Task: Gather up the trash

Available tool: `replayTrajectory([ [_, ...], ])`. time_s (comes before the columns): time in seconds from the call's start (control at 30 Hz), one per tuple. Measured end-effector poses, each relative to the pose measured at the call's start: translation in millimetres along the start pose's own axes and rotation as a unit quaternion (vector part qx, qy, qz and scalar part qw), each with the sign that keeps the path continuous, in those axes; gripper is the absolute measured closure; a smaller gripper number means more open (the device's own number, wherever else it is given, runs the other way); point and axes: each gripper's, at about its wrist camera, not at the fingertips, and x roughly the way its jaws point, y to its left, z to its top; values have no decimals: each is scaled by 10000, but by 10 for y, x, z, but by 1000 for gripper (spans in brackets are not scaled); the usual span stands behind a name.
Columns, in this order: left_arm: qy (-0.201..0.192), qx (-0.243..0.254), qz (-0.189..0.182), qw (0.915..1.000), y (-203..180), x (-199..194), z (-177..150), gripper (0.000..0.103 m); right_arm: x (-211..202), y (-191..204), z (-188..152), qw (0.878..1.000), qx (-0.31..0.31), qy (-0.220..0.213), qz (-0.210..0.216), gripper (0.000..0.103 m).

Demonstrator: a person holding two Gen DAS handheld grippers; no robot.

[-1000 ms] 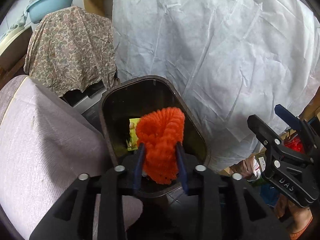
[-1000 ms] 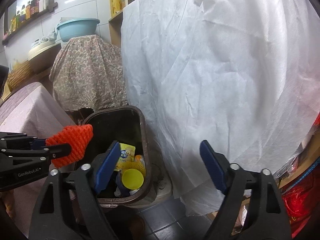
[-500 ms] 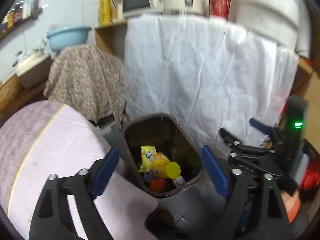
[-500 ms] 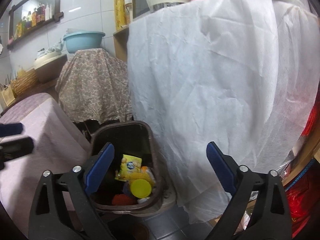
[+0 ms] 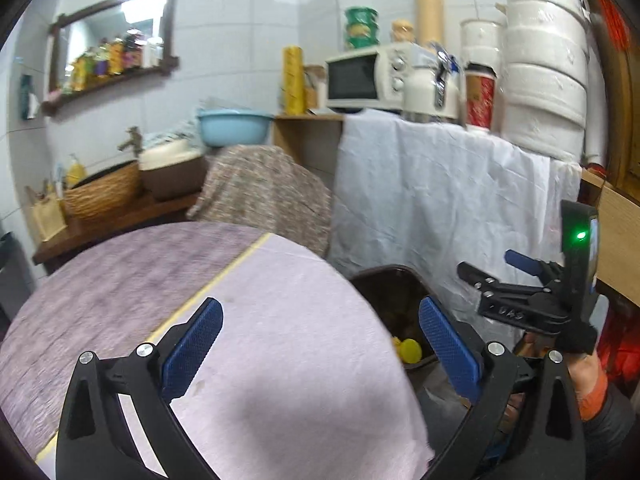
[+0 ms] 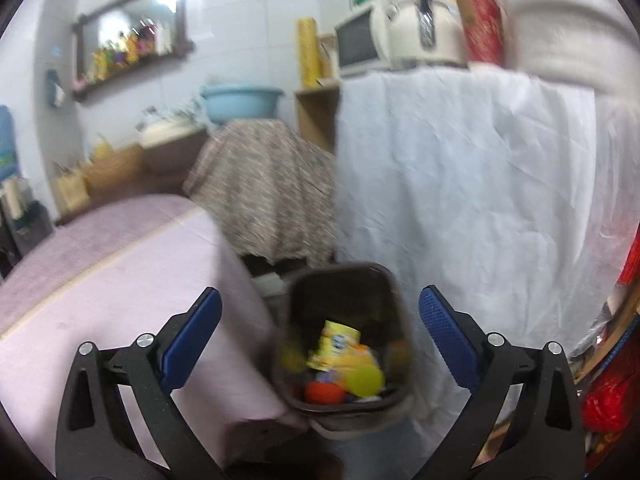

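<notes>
The left gripper point(image 5: 320, 344) stands with its jaws spread wide and nothing between them; they have just been opening, and the blue pads point(image 5: 192, 348) frame only bare cloth. It hangs over the table point(image 5: 280, 320), whose pale lilac cover is free of things here, with a darker purple part to the left past a yellowish stripe point(image 5: 224, 276). The rounded edge of the table drops away on the right, just beside the bin point(image 5: 400, 280). The right gripper point(image 6: 320, 344) is also wide open and holds nothing; its jaws have opened a little more just now. In the left wrist view the right gripper point(image 5: 516, 280) shows at the right side, above the bin, with a green light on its body and a hand in an orange cuff point(image 5: 592, 384) under it. The bin point(image 6: 344, 276) is dark brown and stands on the floor in a narrow gap, between the table corner point(image 6: 240, 280) on the left and a white sheet point(image 6: 480, 200) hanging on the right; a patterned cloth point(image 6: 264, 184) covers something behind it. The trash lies inside the bin: a yellow packet point(image 6: 340, 340), a yellow round lid point(image 6: 364, 380), an orange-red piece point(image 6: 324, 392) at the near side, and some more bits too blurred to tell. Above the sheet stand a microwave point(image 5: 360, 76), a white kettle point(image 5: 432, 92) and a red cup point(image 5: 480, 96). A blue basin point(image 5: 234, 126) sits on top of the patterned cloth.
</notes>
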Motion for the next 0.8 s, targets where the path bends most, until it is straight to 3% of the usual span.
replayTrajectory([
  [0.1,-525,-69,488,9974,146,-358,-141,6,-243,266,43,9992,51,-247,314,6],
  [0.2,-715,-98,841,9938,218,-610,-241,5,-497,498,47,9972,-12,-493,568,6],
  [0.3,-815,-344,941,9916,301,-798,-307,5,-697,719,9,9941,-72,-551,927,6],
  [0.47,-1162,-665,1597,9780,396,-1156,-491,5,-997,1020,-176,9913,-262,-613,1133,6],
  [0.7,-1126,-793,2202,9657,425,-1422,-709,6,-1419,1373,-468,9853,-710,-852,1296,6],
  [0.8,-1143,-1059,2203,9629,517,-1536,-815,6,-1584,1520,-511,9814,-954,-1095,1255,6],
])
